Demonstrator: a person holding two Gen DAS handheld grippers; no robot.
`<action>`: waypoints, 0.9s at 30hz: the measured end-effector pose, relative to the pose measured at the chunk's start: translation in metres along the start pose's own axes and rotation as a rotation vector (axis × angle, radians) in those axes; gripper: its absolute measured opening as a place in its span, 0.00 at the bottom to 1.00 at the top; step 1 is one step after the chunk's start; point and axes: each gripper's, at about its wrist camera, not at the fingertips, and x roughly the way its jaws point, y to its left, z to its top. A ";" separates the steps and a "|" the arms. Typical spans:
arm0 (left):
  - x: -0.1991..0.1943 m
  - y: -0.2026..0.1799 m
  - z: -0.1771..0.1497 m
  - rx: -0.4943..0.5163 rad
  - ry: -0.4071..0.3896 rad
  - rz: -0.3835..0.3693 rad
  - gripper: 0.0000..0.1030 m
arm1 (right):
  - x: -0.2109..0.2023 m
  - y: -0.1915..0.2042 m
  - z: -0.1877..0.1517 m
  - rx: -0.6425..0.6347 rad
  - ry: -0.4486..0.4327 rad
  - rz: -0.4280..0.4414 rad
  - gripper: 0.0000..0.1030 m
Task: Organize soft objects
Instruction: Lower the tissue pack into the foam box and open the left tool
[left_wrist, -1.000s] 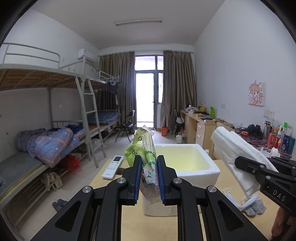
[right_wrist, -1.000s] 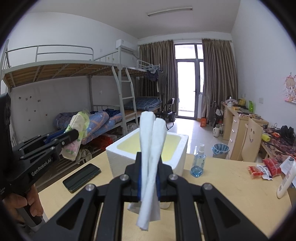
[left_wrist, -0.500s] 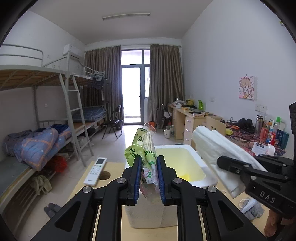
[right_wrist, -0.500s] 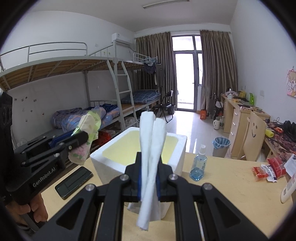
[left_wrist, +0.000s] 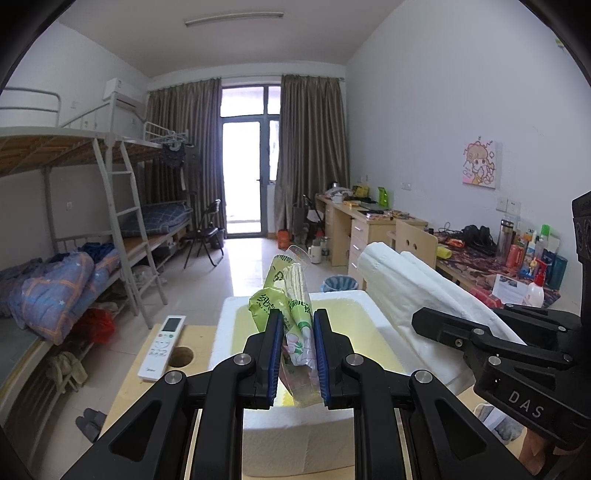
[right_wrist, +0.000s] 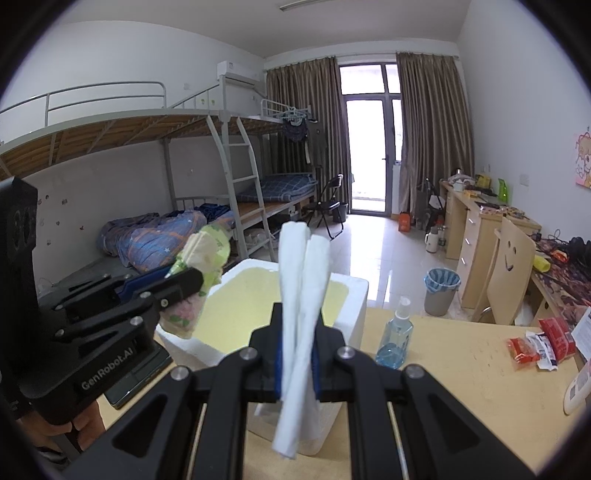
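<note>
both soft items are up over the white foam box w/ the yellow inside (left_wrist: 295, 432), which i take as the drop bin, so i judge i'm abt to lower them in rather than carry further. i hold each one near its middle so the loose ends hang free and don't bunch against the rim.

left gripper (left_wrist: 294, 354): jaws nearly closed, clamped on the green printed plastic pack of tissues (left_wrist: 291, 314). pack stands upright between the blue pads, top poking up past the tips, bottom hanging below over the box opening just ahead of the tool.

right gripper (right_wrist: 297, 360): jaws also pinched in tight on the folded white towel (right_wrist: 301, 314). it runs vertical through the pads, two folds fanning above, tail drooping under the tips, in front of the box's near wall.

beside the box, right of my right tool: a clear blue spray bottle (right_wrist: 397, 334) on the wooden table (right_wrist: 461, 387). left of my left tool, a white remote (left_wrist: 162, 347).
</note>
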 end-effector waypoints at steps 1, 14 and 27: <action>0.004 -0.001 0.001 0.003 0.004 -0.007 0.18 | 0.000 -0.002 0.000 0.002 0.000 0.000 0.14; 0.044 0.001 0.004 -0.009 0.075 -0.049 0.18 | 0.005 -0.011 -0.001 0.036 0.012 -0.020 0.14; 0.050 0.002 0.002 0.000 0.089 -0.034 0.20 | 0.003 -0.011 -0.002 0.028 -0.002 -0.025 0.14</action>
